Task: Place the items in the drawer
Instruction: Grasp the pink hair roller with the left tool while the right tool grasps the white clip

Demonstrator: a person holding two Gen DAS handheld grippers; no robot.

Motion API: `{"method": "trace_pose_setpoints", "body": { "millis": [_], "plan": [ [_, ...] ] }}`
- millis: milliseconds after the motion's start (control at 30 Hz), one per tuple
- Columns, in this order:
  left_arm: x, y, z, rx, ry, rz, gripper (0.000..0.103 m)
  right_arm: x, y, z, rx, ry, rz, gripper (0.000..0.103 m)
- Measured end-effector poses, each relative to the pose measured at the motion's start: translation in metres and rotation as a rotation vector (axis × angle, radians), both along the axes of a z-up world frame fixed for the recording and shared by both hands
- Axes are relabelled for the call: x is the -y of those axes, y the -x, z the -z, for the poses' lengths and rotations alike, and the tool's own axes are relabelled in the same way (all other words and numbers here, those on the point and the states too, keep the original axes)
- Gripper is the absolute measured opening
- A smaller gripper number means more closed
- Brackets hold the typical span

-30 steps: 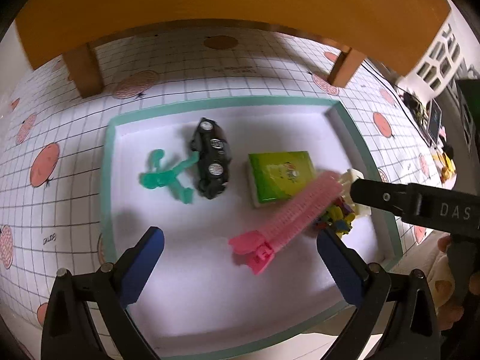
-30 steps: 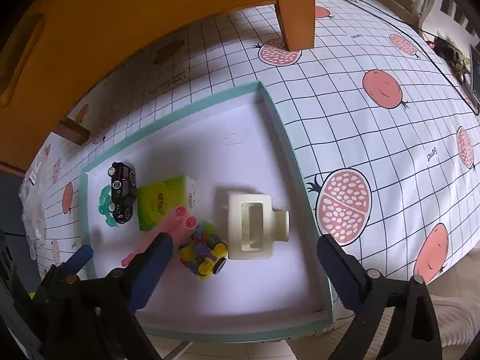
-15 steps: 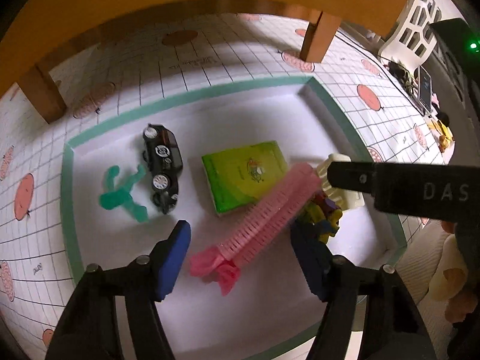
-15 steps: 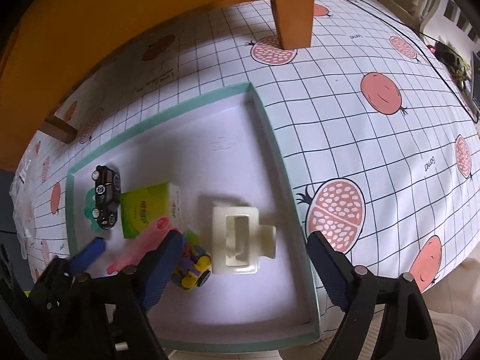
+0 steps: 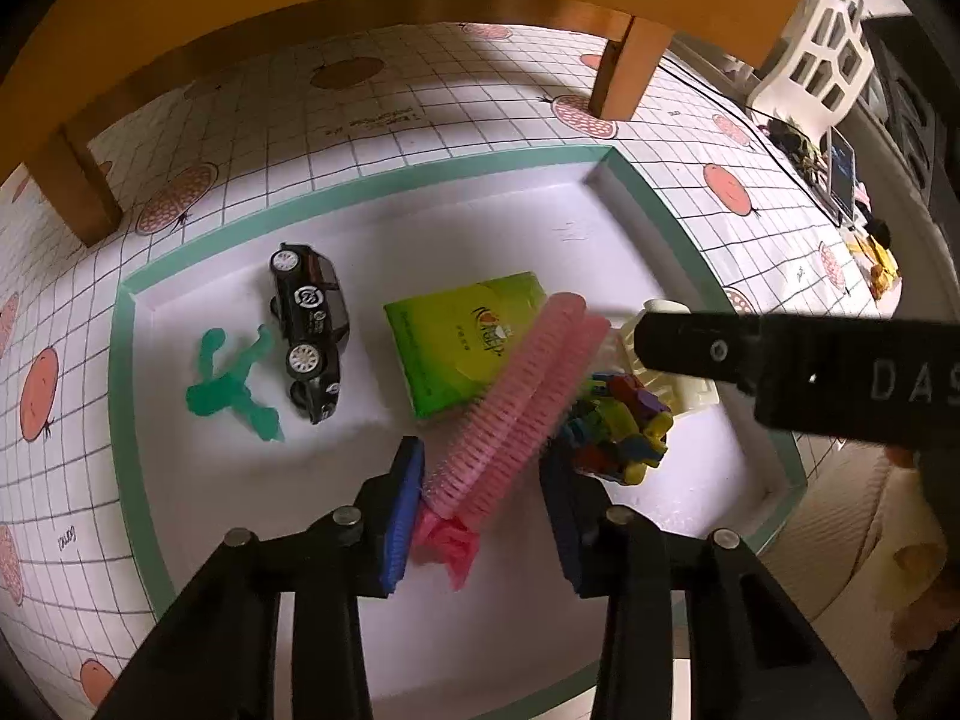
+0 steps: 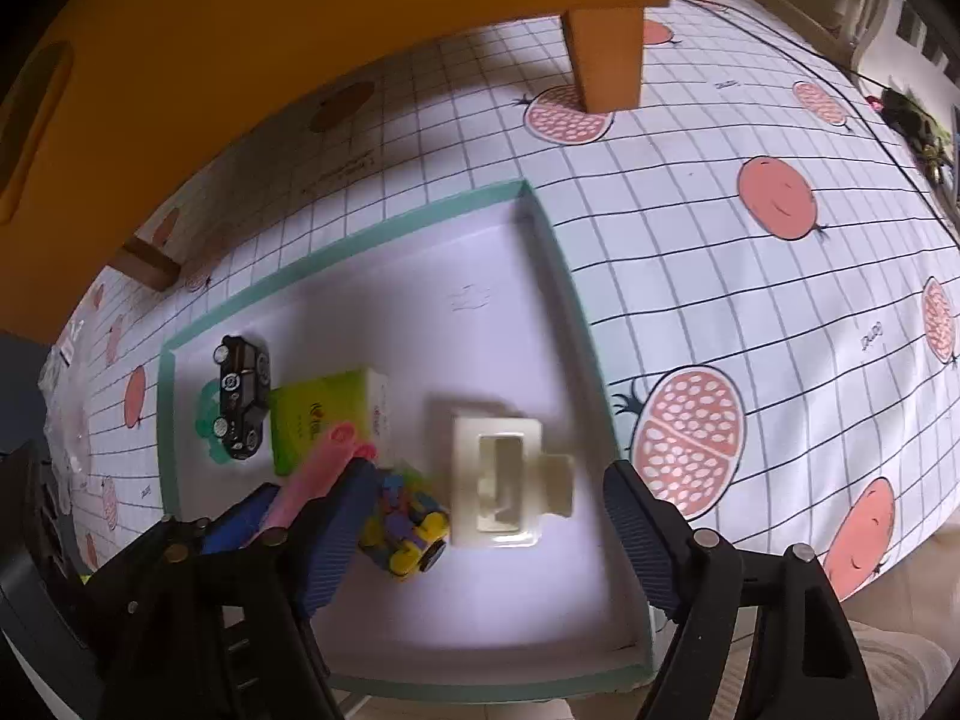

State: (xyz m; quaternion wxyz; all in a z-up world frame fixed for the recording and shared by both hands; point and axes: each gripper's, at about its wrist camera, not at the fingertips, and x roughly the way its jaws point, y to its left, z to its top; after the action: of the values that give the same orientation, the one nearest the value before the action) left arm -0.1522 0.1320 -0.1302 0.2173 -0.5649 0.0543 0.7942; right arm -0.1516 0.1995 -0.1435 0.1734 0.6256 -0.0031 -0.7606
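Left claw (image 5: 480, 498) closes around the pink comb's (image 5: 516, 402) near end, pads not yet pressing; right claw (image 6: 480, 531) hangs wide. Squeeze squarely before lifting.

A grid-and-pomegranate cloth (image 6: 750, 312) carries a teal-rimmed white tray (image 6: 564, 276) and orange wooden legs (image 6: 606, 54).

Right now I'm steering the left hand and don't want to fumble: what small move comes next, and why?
Probably finish closing the left gripper, then lift. Its jaws are closing with the pink hair clip between them; the clip lies in the tray, leaning on the green packet beside the colourful toy.
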Motion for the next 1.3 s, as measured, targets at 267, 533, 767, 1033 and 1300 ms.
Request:
{"method": "trace_pose_setpoints", "body": {
  "millis": [267, 533, 767, 1033, 1300],
  "plan": [
    [0.018, -0.002, 0.003, 0.043, -0.052, -0.087, 0.037, 0.002, -0.003, 0.011, 0.043, 0.004, 0.002, 0.079],
    [0.022, -0.007, 0.013, 0.062, -0.054, -0.110, 0.033, 0.007, -0.003, 0.024, 0.063, 0.002, 0.010, 0.077],
    [0.021, -0.006, 0.014, 0.061, -0.064, -0.117, 0.033, 0.006, -0.003, 0.028, 0.058, -0.014, 0.029, 0.070],
    [0.018, -0.004, 0.015, 0.059, -0.060, -0.111, 0.033, 0.002, -0.005, 0.029, 0.058, -0.018, 0.051, 0.061],
    [0.021, -0.007, 0.013, 0.061, -0.028, -0.111, 0.032, -0.023, -0.006, 0.023, 0.083, 0.012, 0.083, 0.059]
  ]
}}
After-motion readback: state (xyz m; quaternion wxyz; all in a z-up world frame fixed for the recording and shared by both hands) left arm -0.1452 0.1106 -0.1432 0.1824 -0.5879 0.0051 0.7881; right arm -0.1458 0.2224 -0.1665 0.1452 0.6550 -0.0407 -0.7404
